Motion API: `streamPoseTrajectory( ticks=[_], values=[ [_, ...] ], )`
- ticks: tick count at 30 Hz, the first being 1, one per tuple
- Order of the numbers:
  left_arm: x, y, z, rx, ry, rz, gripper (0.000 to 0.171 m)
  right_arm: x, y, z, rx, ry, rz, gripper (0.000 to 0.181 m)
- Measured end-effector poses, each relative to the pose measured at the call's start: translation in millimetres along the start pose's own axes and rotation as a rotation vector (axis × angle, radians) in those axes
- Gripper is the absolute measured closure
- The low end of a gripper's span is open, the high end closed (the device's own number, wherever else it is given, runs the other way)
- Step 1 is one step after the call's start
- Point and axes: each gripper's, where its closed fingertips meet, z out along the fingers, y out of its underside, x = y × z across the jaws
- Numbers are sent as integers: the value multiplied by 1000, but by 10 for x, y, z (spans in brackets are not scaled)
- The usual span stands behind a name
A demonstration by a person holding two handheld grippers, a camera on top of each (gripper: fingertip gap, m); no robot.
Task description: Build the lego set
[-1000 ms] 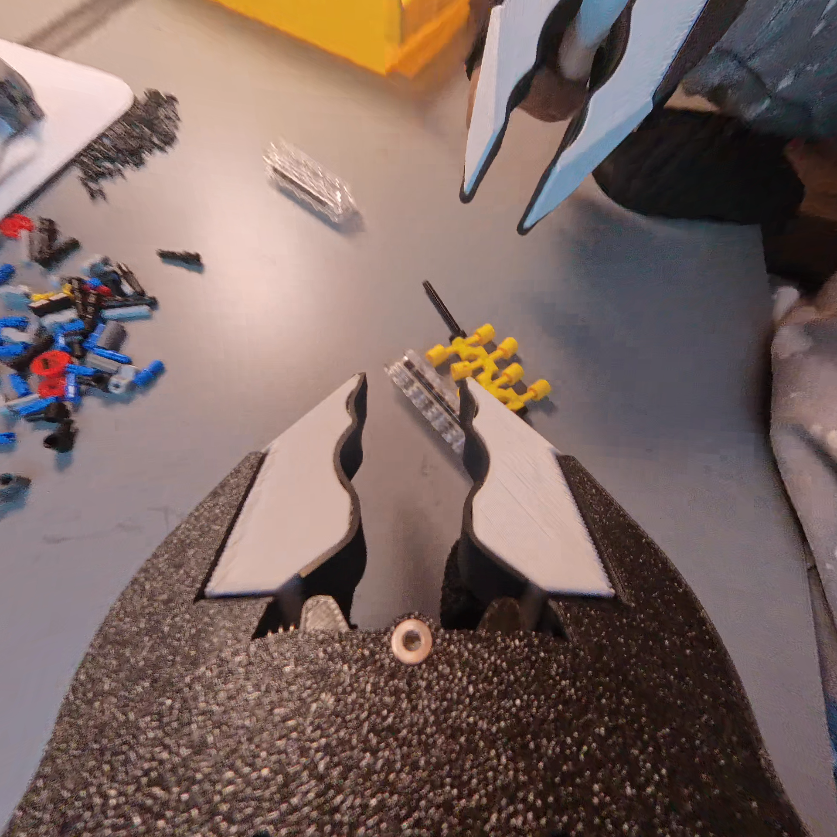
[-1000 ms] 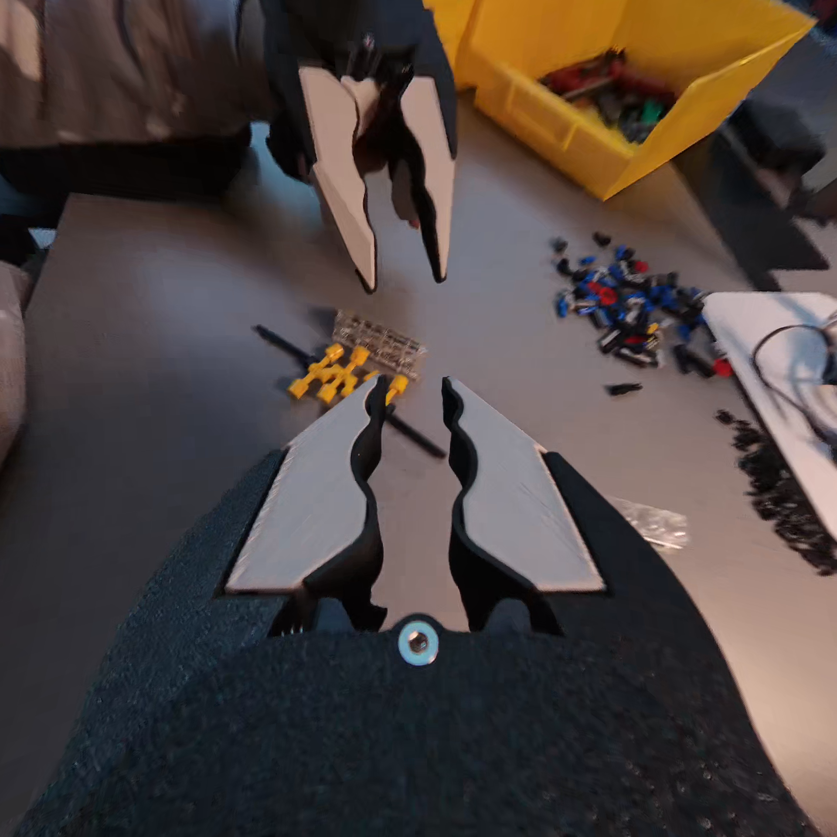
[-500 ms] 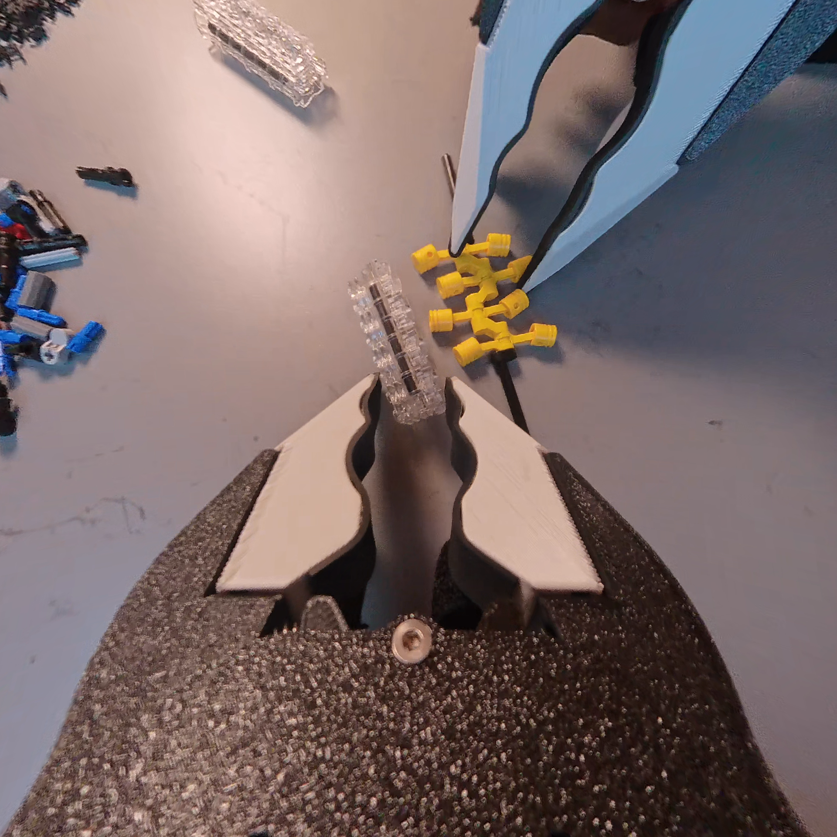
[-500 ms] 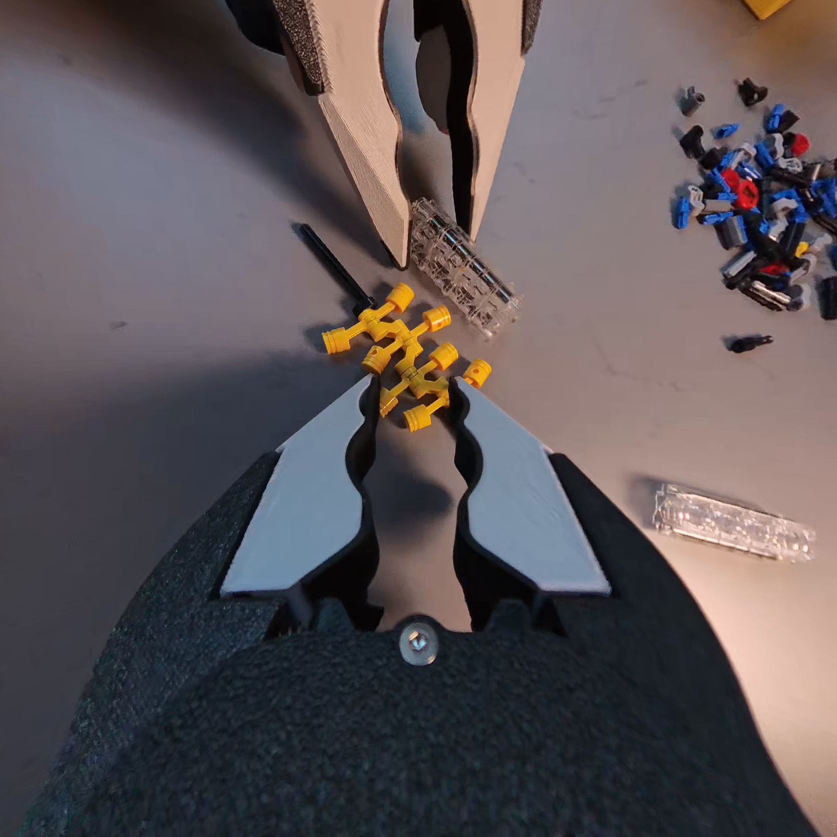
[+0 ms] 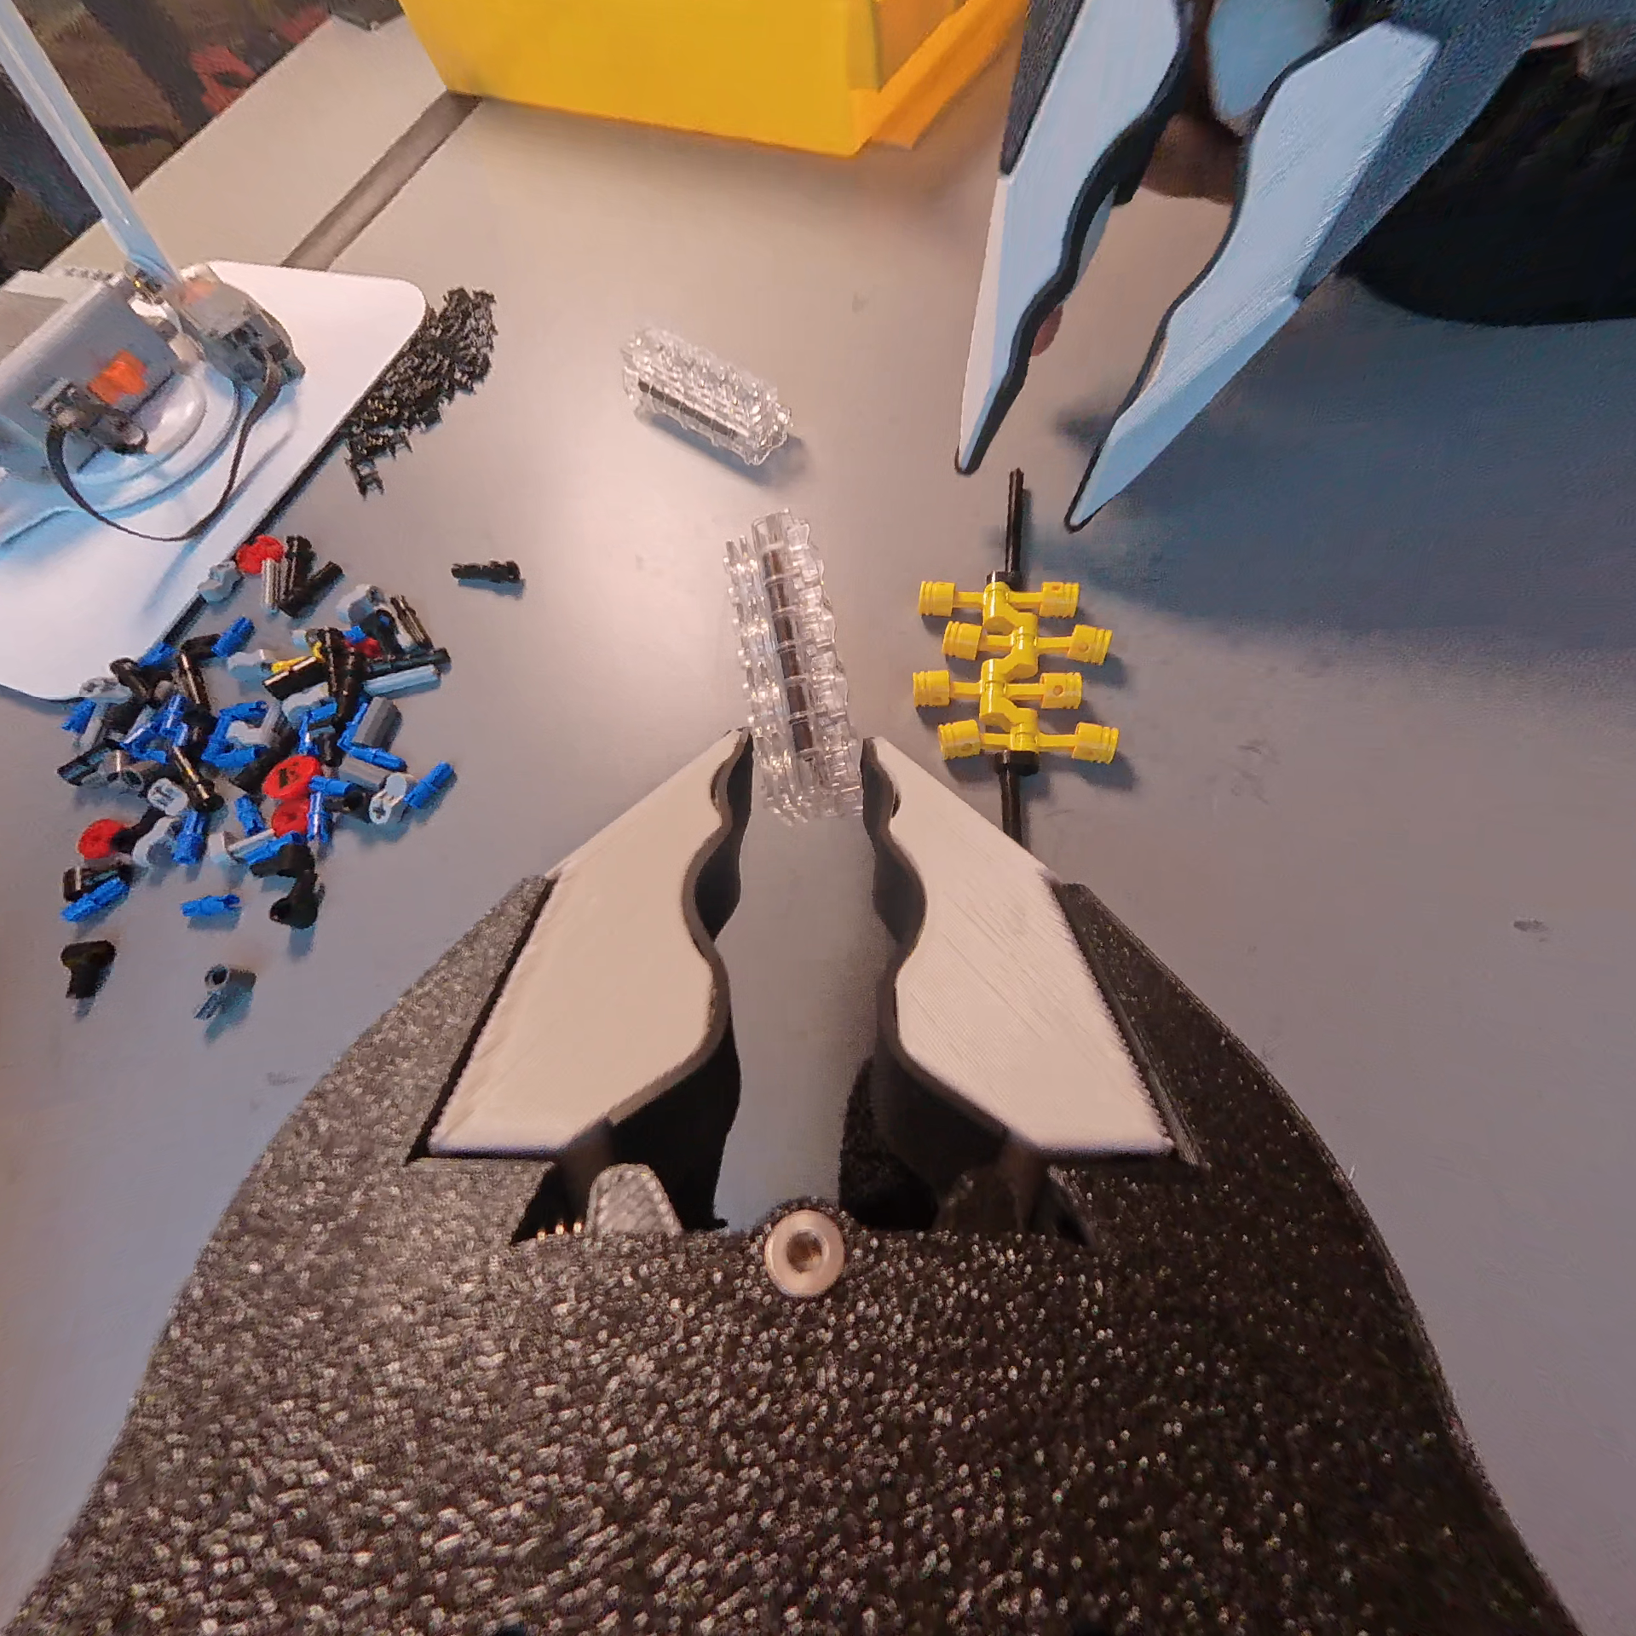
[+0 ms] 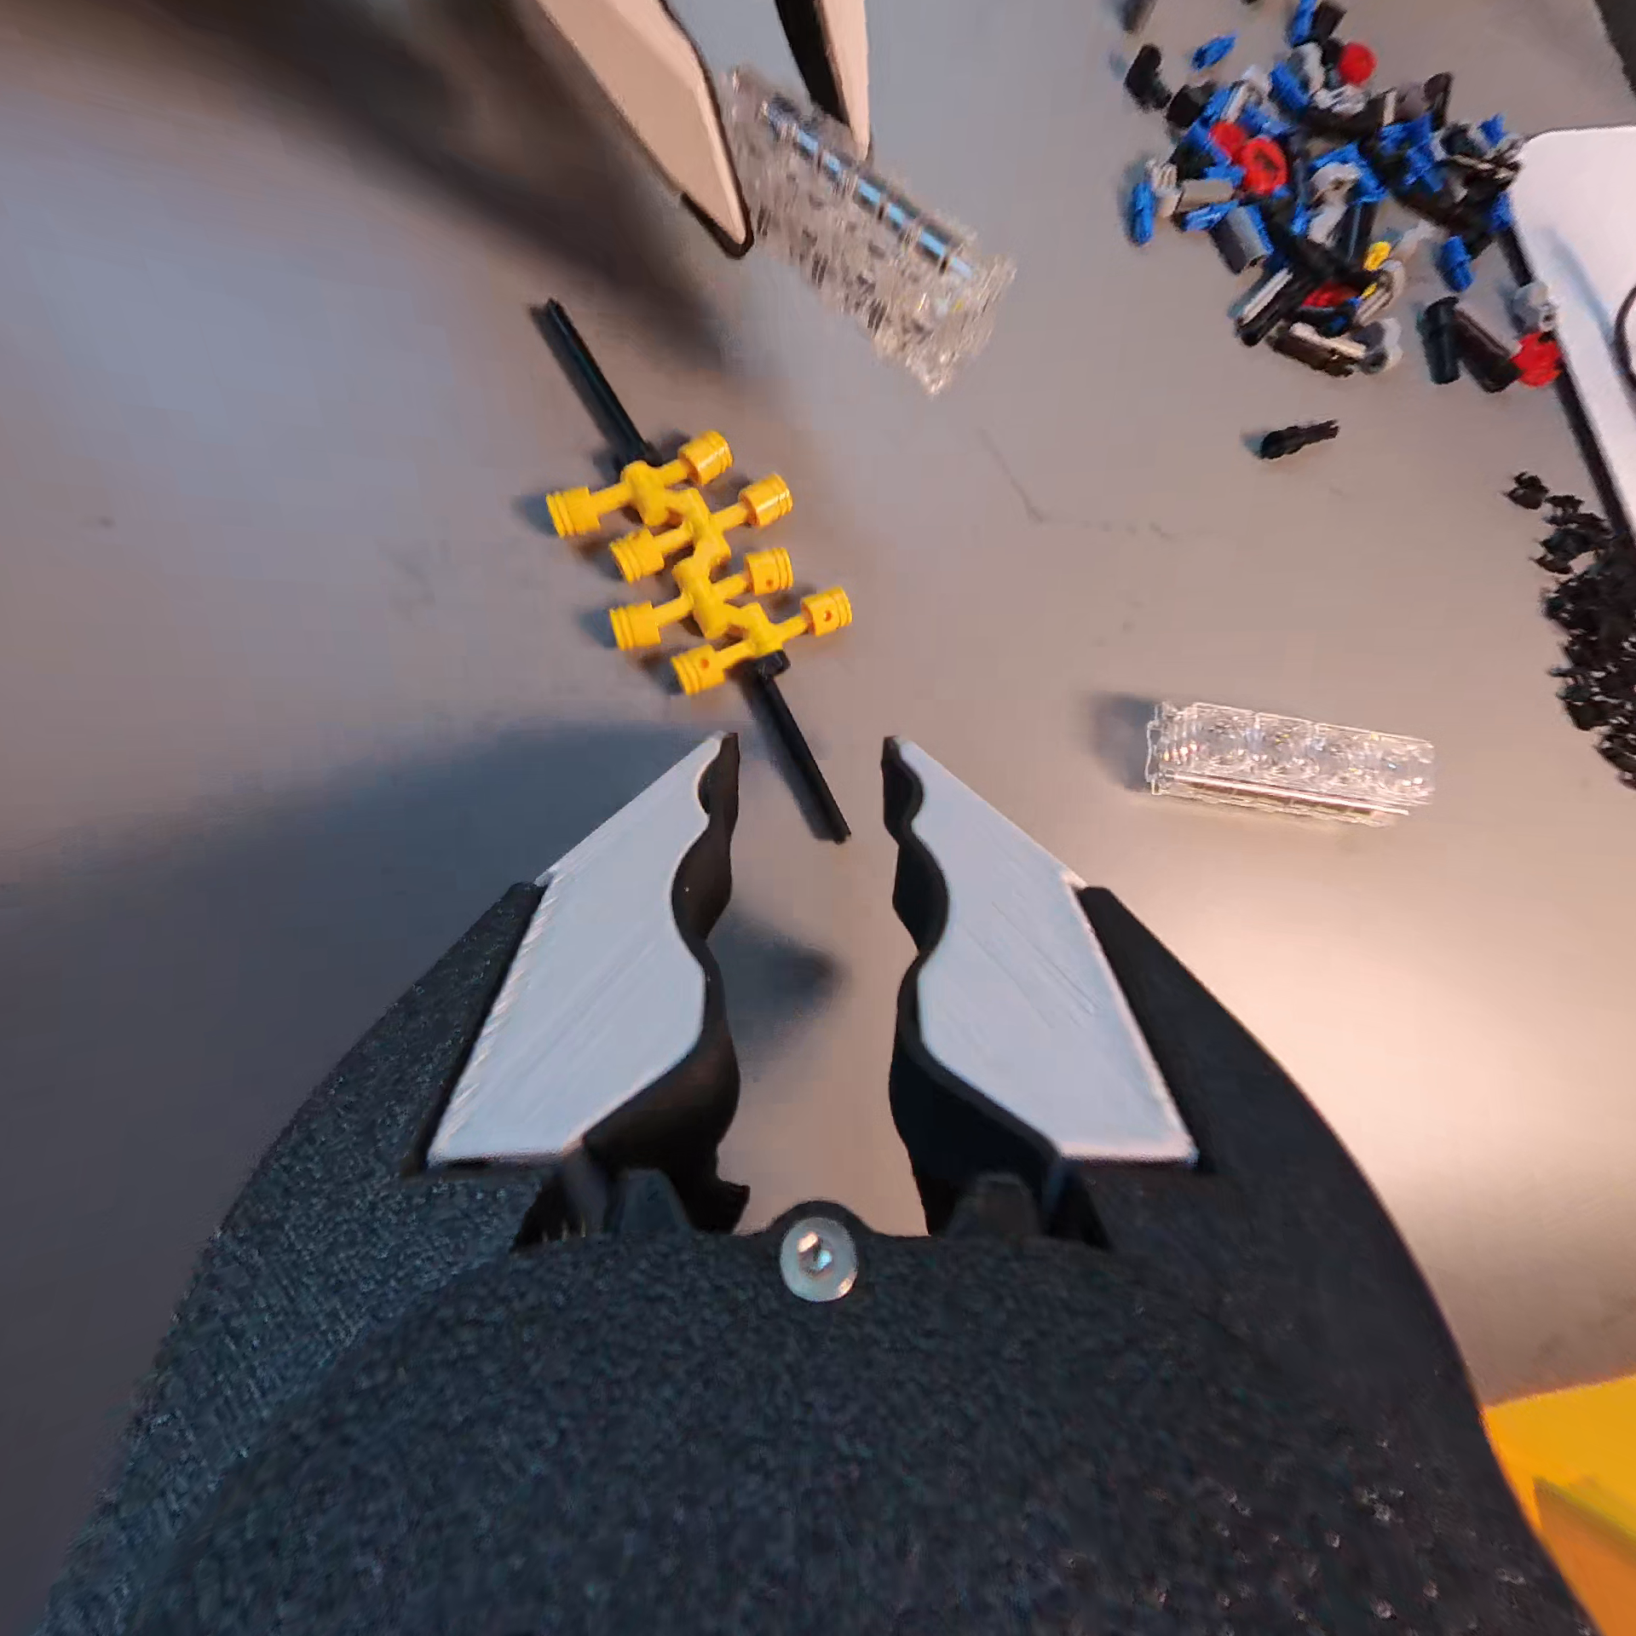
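Grey table (image 5: 1328, 885) fills both views. Yellow bin (image 5: 708, 62) sits along the top edge of the left wrist view; a white base plate (image 5: 336, 354) with a grey motor unit is at upper left.

Left gripper (image 5: 806, 752), lower centre of its own view: fingers closed on the near end of a clear cylinder block (image 5: 792, 673). The block's long axis runs straight up the frame, away from the fingers. It looks lifted or tipped off the table, but I cannot tell for sure.

Right gripper (image 6: 810, 744), lower centre of its own view: fingers parted, holding nothing. In the left wrist view it hangs at upper right, tips pointing down over the far end of the axle.

A second clear block (image 5: 704, 398) lies flat at upper centre of the left view, well apart from both grippers.

Yellow piston assembly (image 6: 699, 558) lies on the table, centre of the right wrist view, threaded on a black axle (image 6: 797, 761). The axle's long axis runs from upper left to lower centre of that frame, its near end between the right gripper's open tips. In the left view the assembly lies just right of the held block, roughly parallel to it.

Loose pile of blue, black and red pins (image 5: 248, 735) at mid left; a heap of black links (image 5: 425, 372) beside the plate.

Judgement: the right gripper is nearer the pistons, so its grasp likely comes first. Pistons and block must then line up side by side.
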Motion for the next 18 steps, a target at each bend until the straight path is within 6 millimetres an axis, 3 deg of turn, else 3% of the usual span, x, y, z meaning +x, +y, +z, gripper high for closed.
streamPoseTrajectory(
  ticks=[4, 10, 13, 18],
  values=[
    [77, -136, -22, 89, 26, 38, 148, -17, 42, 117, -11, -59, -9, 174],
    [127, -196, -14, 123, 20, 82, 148, 17, 22, 153, 4, -52, 20, 175],
    [128, -213, -12, 128, -3, 120, 148, 49, -30, 44, 66, -65, 30, 153],
    [160, -262, 6, 126, -82, 278, 149, 80, -439, -182, 271, -189, 132, 135]
  ],
)
